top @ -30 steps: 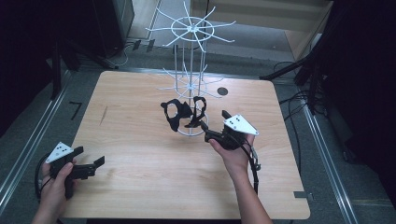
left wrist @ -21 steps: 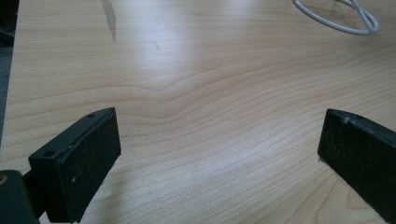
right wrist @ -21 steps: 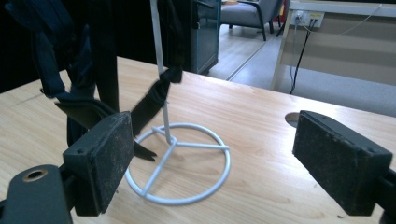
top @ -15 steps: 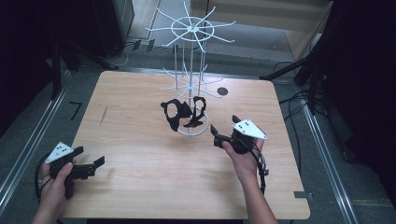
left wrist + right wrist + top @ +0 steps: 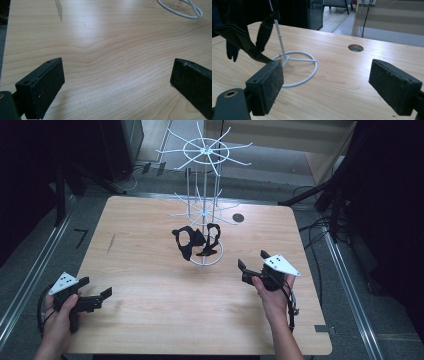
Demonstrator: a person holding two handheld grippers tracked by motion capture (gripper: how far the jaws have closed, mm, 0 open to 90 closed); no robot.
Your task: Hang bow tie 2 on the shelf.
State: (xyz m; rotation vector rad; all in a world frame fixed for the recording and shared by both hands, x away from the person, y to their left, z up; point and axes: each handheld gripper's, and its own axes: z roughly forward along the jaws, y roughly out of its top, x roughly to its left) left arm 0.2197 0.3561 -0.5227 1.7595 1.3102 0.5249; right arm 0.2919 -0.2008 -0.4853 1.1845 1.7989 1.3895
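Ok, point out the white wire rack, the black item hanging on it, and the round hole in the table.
white wire rack (image 5: 206,262), high view, on its ring base.
black item (image 5: 189,240), high view, on its left lobe.
round hole (image 5: 355,47), right gripper view, at the opening's middle.

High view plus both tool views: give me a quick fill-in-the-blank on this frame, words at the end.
1. The black straps hang from the white wire ____ at the table's middle.
2. The jaws of the right tool stand ____, with nothing between them.
3. The left tool sits near the table's ____ edge, far from the straps.
4. The round hole is cut into the wooden ____.

Missing words: rack; open; front; table
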